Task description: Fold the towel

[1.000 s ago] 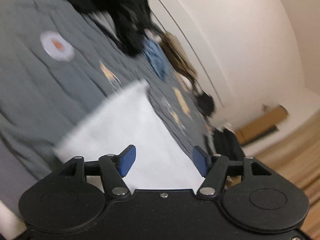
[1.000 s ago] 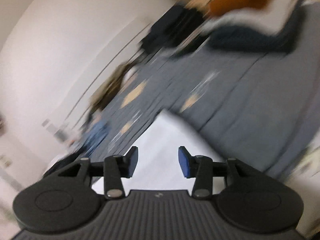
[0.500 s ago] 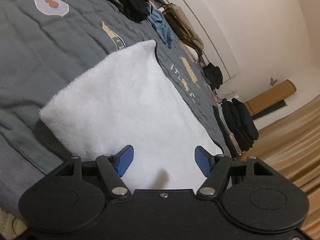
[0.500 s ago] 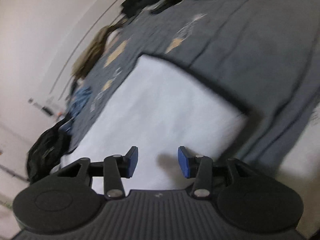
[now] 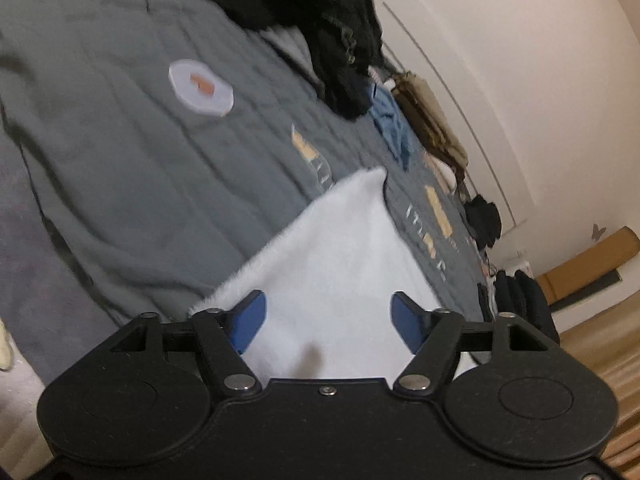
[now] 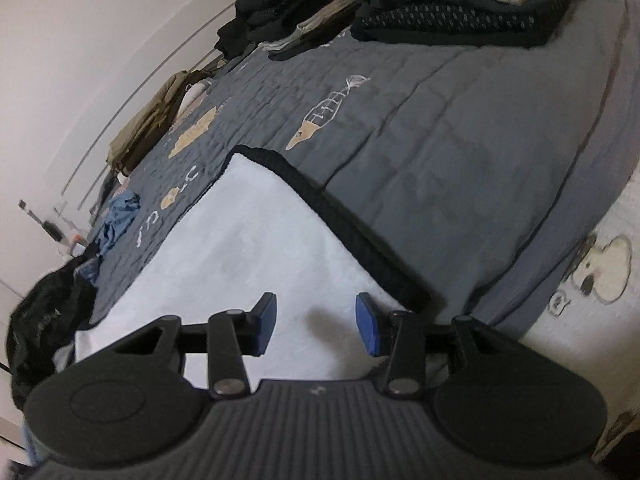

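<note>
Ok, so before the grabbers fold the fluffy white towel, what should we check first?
1. Fluffy white towel lies flat on the grey quilted bedspread: ok.
2. Left gripper open, nothing pinched: ok.
3. Right gripper open, nothing pinched: ok.
4. Both grippers sit above the towel's near part: ok.
5. Near edge or corners to grab are visible: cannot tell, the gripper bodies hide them.
6. Folding space clear: ok; the black clothes pile and blue garment lie apart from the towel.
</note>
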{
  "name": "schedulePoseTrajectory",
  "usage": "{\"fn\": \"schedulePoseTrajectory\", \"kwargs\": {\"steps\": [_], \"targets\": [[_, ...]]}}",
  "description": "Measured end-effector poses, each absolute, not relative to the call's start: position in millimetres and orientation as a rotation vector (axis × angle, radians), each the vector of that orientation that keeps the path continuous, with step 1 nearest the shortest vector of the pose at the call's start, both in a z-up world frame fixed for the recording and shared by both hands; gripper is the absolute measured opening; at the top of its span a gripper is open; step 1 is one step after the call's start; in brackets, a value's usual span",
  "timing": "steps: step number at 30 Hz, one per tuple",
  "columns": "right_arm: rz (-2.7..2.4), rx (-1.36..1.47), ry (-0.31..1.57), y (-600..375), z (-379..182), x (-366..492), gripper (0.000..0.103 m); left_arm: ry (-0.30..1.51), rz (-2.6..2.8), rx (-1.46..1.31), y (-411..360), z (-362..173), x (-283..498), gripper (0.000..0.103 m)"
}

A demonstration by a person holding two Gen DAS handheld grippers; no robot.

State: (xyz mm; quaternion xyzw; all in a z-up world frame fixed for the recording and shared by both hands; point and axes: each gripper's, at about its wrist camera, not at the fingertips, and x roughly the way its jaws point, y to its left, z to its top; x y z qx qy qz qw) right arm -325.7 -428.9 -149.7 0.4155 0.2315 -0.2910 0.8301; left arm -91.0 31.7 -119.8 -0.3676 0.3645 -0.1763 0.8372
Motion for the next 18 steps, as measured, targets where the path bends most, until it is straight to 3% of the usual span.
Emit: {"fn": "schedulePoseTrajectory", "kwargs": {"steps": [8,18], "targets": [[-0.567,0.729,0.525,-410.7,-131.5,-315.2,0.049,0.662,-0.438,-0.448,-0.7,-75.8,-102.2,0.088],[-0.523,0.568,0.554,-388.9,-112.9,-305.7,0.050,0.674,-0.487,-0.171,-34.3,-80.8,-117.1,0.093]]}}
